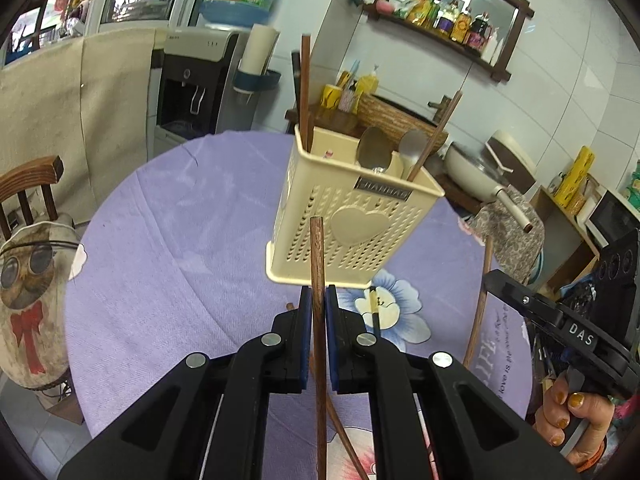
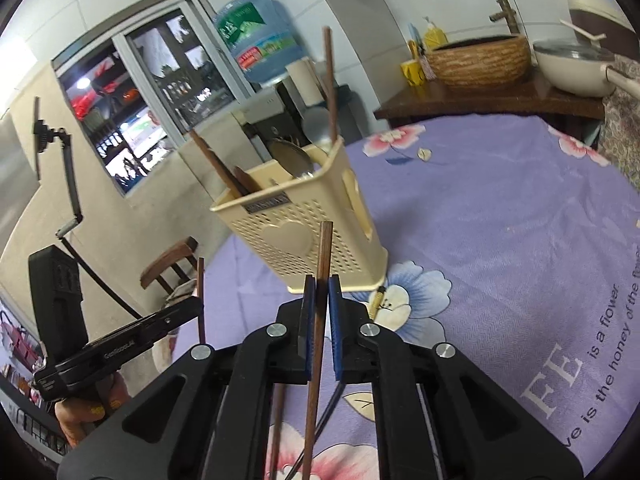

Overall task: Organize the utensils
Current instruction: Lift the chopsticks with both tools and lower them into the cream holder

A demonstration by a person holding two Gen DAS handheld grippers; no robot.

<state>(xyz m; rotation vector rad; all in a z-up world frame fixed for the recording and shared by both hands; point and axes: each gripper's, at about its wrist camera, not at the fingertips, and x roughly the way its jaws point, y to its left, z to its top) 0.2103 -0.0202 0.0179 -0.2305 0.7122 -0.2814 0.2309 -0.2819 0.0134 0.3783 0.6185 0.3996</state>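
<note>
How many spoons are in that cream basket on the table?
2. Both stand bowl-up inside the basket: the left spoon and the right spoon, which is next to a leaning chopstick. Others may be hidden deeper inside.

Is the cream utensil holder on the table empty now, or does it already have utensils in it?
Not empty. The cream utensil holder already contains two metal spoons and at least two wooden chopsticks, all sticking out above its rim.

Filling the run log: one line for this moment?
left gripper: shut on chopstick | right gripper: shut on chopstick | holder: upright on table
</note>
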